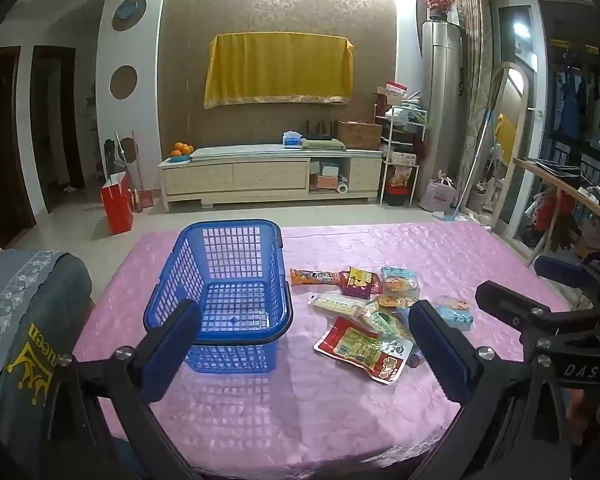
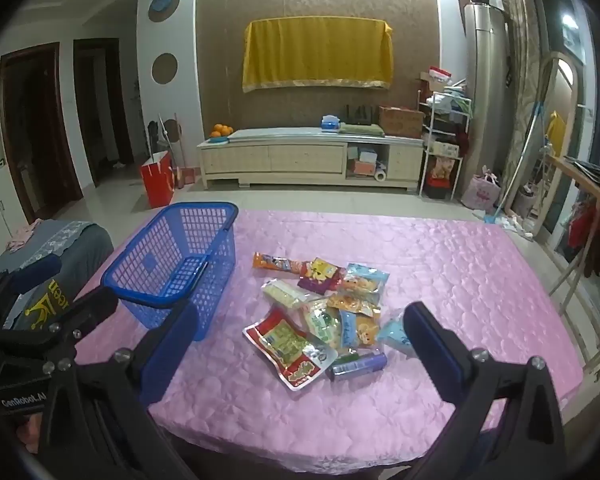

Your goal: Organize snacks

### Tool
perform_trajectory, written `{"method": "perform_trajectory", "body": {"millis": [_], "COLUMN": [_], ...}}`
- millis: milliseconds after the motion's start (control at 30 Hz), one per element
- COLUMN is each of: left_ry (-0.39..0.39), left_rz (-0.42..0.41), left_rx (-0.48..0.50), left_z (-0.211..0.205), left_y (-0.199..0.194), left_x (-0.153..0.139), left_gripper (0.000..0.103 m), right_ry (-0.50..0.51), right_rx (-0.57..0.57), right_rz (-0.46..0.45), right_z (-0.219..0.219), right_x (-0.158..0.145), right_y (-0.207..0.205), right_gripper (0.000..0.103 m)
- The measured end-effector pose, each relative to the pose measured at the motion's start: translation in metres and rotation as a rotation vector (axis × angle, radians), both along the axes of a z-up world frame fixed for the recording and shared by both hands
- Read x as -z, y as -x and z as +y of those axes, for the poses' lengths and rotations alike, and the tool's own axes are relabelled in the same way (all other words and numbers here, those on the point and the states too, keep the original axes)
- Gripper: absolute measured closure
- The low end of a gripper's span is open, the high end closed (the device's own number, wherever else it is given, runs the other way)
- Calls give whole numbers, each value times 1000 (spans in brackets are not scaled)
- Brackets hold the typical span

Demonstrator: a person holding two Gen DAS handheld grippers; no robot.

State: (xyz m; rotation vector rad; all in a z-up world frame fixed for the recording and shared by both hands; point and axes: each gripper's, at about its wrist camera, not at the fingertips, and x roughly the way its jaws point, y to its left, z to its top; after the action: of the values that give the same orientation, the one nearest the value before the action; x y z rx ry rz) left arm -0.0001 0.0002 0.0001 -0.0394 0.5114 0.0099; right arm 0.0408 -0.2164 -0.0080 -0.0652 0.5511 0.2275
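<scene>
Blue plastic basket [image 1: 228, 296] sits empty at centre-left of the left wrist view on the pink quilted tablecloth [image 1: 420, 248], long axis running away from the camera toward the cabinet wall. Just right of it lies the snack pile [image 2: 320, 312], overlapping. Its biggest piece, the red packet [image 2: 288, 344], runs from upper left to lower right. Both the left gripper [image 1: 304, 336] and right gripper [image 2: 300, 340] hover fully spread, holding nothing. Glossy overlapping wrappers could slip, or one pinch could drag a neighbour along.
</scene>
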Motion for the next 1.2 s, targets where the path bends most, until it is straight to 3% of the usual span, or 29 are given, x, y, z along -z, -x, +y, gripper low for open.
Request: {"method": "perform_trajectory", "body": {"millis": [1200], "left_ry": [12], "left_rz": [27], "left_rx": [-25], "left_z": [3], "left_y": [-2], "left_x": [2], "left_gripper": [0], "right_ry": [-15], "right_rx": [-10], "right_rz": [45], "right_z": [3], "right_x": [3], "right_y": [1], "right_gripper": [0]}}
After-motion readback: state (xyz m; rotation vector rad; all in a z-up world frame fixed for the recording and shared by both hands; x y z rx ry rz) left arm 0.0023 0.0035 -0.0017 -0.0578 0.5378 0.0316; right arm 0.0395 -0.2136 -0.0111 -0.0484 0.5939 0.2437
